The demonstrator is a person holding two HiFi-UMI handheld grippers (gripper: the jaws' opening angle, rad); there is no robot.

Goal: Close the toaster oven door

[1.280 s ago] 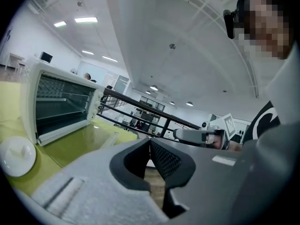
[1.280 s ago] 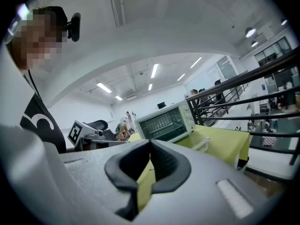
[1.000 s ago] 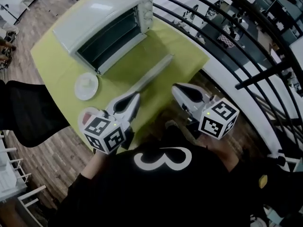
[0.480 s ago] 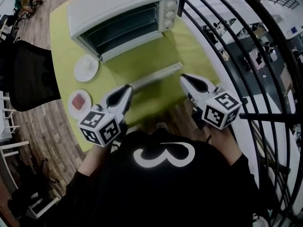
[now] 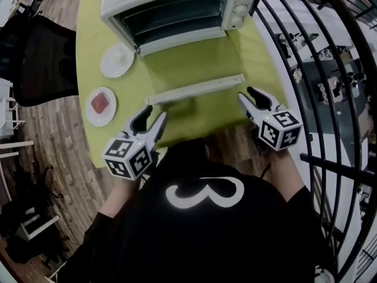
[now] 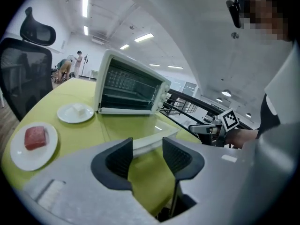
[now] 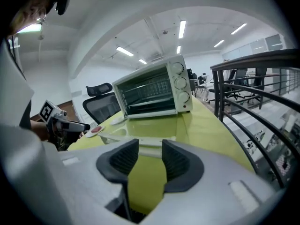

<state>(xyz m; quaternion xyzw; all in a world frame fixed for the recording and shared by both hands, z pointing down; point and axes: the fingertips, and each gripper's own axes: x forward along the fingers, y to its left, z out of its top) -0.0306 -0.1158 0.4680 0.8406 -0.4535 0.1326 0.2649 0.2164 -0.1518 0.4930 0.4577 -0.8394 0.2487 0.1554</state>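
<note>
The white toaster oven (image 5: 177, 7) stands at the far side of the green table (image 5: 194, 114). Its glass door (image 5: 191, 63) lies flat open toward me, with the white handle bar (image 5: 196, 89) at its near edge. My left gripper (image 5: 153, 114) hovers near the handle's left end, and its jaws are opening with nothing between them. My right gripper (image 5: 247, 94) is just off the handle's right end, also opening and empty. In the left gripper view the oven (image 6: 131, 88) sits ahead beyond the jaws (image 6: 147, 150). In the right gripper view the oven (image 7: 154, 92) is likewise ahead of the jaws (image 7: 150, 154).
A white plate (image 5: 116, 60) with a pale piece and a second plate (image 5: 101, 106) with a red piece lie left of the door. A black office chair (image 5: 41, 58) stands at the table's left. A dark metal railing (image 5: 306, 69) runs along the right side.
Both grippers' jaws have gone from shut to open. The head view has swung so the oven sits squarely ahead, and both grippers are now close to the handle's two ends.
</note>
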